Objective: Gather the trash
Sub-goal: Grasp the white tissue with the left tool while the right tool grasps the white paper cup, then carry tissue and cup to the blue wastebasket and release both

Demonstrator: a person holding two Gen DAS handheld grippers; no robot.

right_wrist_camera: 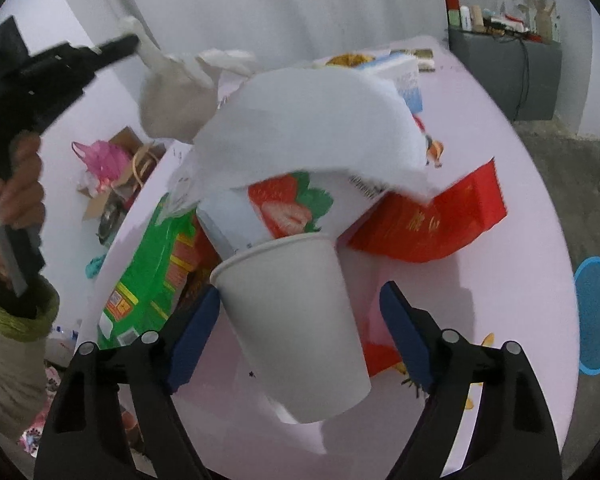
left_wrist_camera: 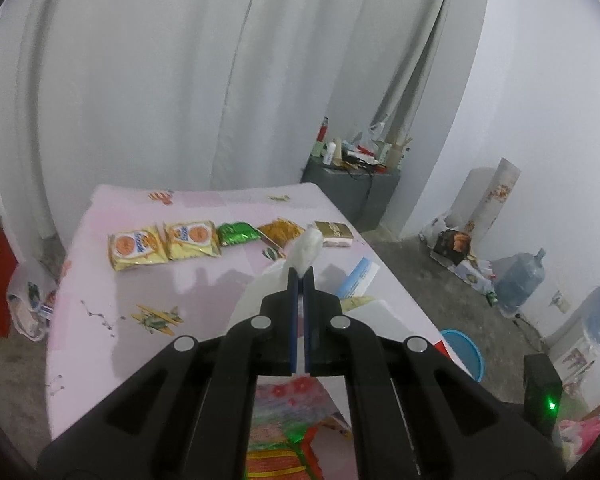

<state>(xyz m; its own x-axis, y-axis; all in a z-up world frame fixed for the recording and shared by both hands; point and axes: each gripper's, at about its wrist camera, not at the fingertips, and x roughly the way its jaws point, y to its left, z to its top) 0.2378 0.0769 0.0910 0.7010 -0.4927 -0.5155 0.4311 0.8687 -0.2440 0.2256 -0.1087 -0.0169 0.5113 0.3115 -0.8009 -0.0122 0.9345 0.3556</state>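
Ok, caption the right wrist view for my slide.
Open right tongs straddle a white paper cup on the pink table amid cartons.

A white paper cup [right_wrist_camera: 296,320] lies by a strawberry-printed carton [right_wrist_camera: 284,208] on the pink airplane-patterned tablecloth [left_wrist_camera: 100,280].

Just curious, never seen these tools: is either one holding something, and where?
The left gripper pinches a white plastic bag by its bunched top. The right gripper straddles a paper cup, not yet gripping.

My left wrist view looks across the counter [left_wrist_camera: 100,312] toward curtains; my right looks steeply down, close; both share it.
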